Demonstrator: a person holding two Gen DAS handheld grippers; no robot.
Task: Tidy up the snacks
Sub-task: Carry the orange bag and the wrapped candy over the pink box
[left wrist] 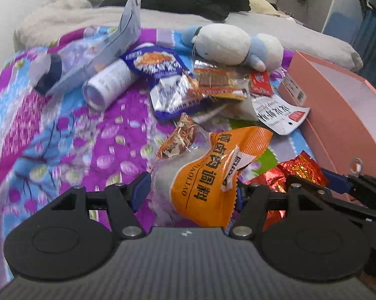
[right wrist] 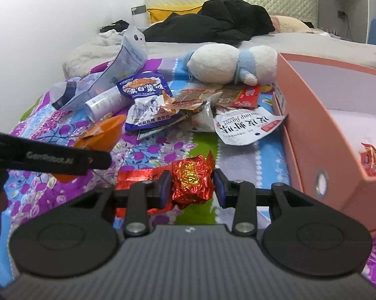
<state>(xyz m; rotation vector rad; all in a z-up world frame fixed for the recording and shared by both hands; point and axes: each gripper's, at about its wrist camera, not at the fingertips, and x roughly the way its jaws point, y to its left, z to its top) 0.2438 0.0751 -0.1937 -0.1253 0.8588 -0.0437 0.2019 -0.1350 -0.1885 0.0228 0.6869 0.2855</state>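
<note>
The right gripper point(right wrist: 193, 184) has its blue pads closed part-way on a crumpled red foil candy packet point(right wrist: 192, 182) with a gold emblem, held above the floral quilt point(right wrist: 163, 147) just left of the pink cardboard box point(right wrist: 320, 135). The left gripper point(left wrist: 191, 190) has its fingers spread wide around an orange seasoning pouch point(left wrist: 213, 175); the right pad is against the pouch's serrated edge, but whether the left pad presses on it cannot be told, since a pale, blurred part of the pack lies between.

The pink box stands open-topped on the quilt at the right. Inside, one red-and-orange snack packet point(right wrist: 374, 161) lies against the near wall, cut off by the picture's edge; the rest of its pale floor that shows is bare. A round metal eyelet point(right wrist: 321, 180) sits in the box's front wall.

Beyond the grippers lies a heap of snacks: a purple-and-white pickled cabbage bag point(right wrist: 148, 102), a white shrimp-flavour pouch point(right wrist: 245, 125), red-and-brown spicy strip packets point(right wrist: 195, 98) and a small red sachet point(right wrist: 246, 96). Left of the heap lie a white cylindrical can point(right wrist: 105, 103) on its side and a tall clear zip pouch point(right wrist: 130, 57) standing bent. A white-and-blue plush toy point(right wrist: 228, 63) lies behind the heap. Farther back, black clothing point(right wrist: 213, 25) is piled on the bed. The left wrist view is motion-blurred at its left side, so the quilt's pattern there is smeared.
</note>
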